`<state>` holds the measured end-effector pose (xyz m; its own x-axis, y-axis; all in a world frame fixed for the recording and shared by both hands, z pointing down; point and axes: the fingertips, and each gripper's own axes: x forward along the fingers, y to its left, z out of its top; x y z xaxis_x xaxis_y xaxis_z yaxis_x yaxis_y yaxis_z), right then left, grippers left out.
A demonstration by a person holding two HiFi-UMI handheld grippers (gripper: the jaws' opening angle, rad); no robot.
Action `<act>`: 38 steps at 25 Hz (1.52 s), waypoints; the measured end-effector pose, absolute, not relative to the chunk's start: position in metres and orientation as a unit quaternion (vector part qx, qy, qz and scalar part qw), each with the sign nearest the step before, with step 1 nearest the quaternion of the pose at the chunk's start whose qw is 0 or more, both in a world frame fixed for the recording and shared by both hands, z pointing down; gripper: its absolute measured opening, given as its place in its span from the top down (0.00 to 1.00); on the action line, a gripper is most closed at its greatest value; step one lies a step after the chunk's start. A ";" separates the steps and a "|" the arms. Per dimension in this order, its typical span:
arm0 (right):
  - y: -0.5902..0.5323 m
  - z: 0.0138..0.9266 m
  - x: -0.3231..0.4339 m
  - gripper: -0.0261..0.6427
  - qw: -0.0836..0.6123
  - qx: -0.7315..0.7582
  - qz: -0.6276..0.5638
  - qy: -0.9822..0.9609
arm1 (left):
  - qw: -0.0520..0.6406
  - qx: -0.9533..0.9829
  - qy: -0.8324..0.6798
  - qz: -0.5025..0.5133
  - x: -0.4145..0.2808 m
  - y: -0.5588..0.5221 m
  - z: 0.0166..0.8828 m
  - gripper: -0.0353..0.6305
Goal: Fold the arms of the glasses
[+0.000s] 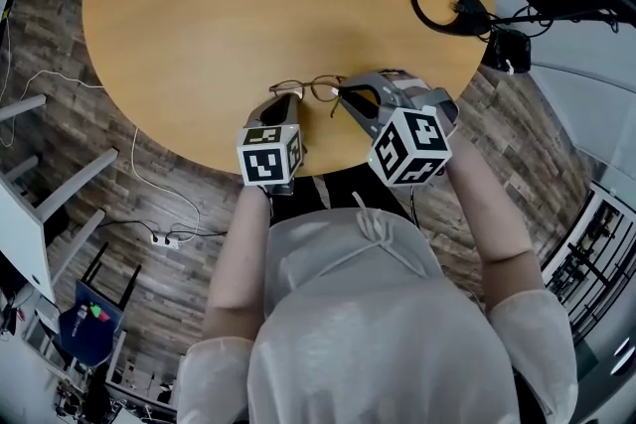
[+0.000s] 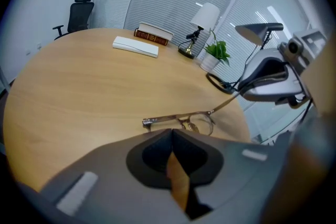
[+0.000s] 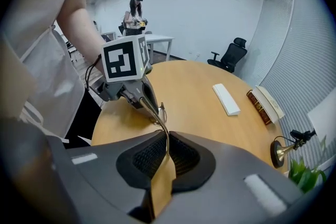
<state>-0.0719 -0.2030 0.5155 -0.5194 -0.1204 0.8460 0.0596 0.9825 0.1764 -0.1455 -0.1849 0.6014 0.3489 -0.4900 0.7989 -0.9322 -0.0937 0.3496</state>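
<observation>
The right gripper [image 3: 166,136] is clamped on one arm of the glasses [image 1: 314,88] at the near edge of the table [image 1: 199,35], with the left gripper [image 2: 171,132] closed and empty beside the frame; the fold appears in hand, and the next move calls for swinging that arm inward against the frame.

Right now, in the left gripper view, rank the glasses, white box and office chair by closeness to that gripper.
1. glasses, just ahead of the jaws.
2. white box, farther across the table.
3. office chair, beyond the table, far left.

even bright light, fisheye-warped edges
</observation>
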 end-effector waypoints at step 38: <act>-0.197 0.586 -0.141 0.80 0.549 -0.029 0.019 -0.835 | 0.469 0.705 -0.494 0.198 -0.153 -0.177 0.599 0.94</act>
